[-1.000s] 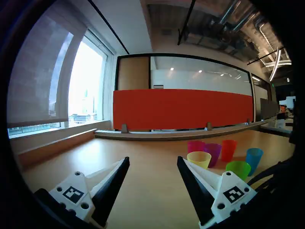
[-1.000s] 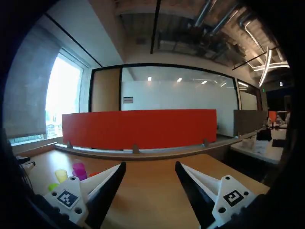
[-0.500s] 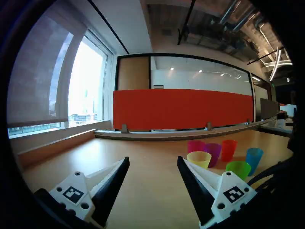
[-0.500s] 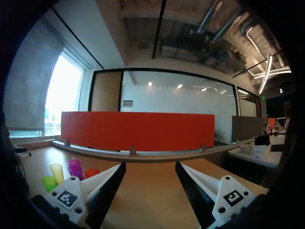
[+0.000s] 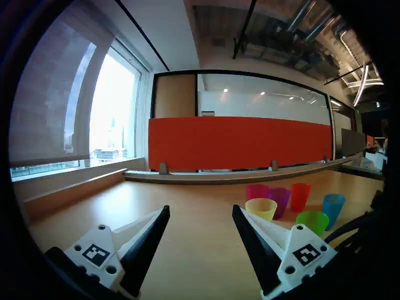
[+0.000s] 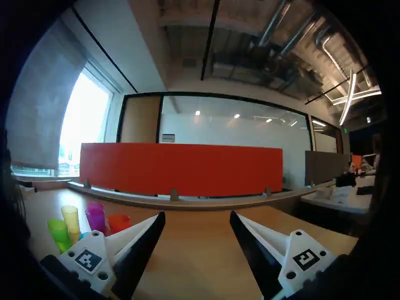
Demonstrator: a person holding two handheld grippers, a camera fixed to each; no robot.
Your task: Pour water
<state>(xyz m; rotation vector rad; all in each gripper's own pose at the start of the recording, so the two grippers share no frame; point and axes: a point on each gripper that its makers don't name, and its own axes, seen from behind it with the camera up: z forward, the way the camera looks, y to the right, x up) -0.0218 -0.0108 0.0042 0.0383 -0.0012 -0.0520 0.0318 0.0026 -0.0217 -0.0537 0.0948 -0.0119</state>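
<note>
ahead, left gripper (image 5: pixel 200 206) apart before six cups (image 5: pixel 260 207); right gripper (image 6: pixel 197 213) apart, cups leftward

Wood table (image 5: pixel 200 245) w/ red divider (image 5: pixel 240 142) at back, window (image 5: pixel 112 120) nearby.

The tabletop (image 5: pixel 150 192) looks like smooth wood with a soft sheen. The cups (image 5: pixel 279 199) are translucent plastic, smooth and slightly glossy.
</note>
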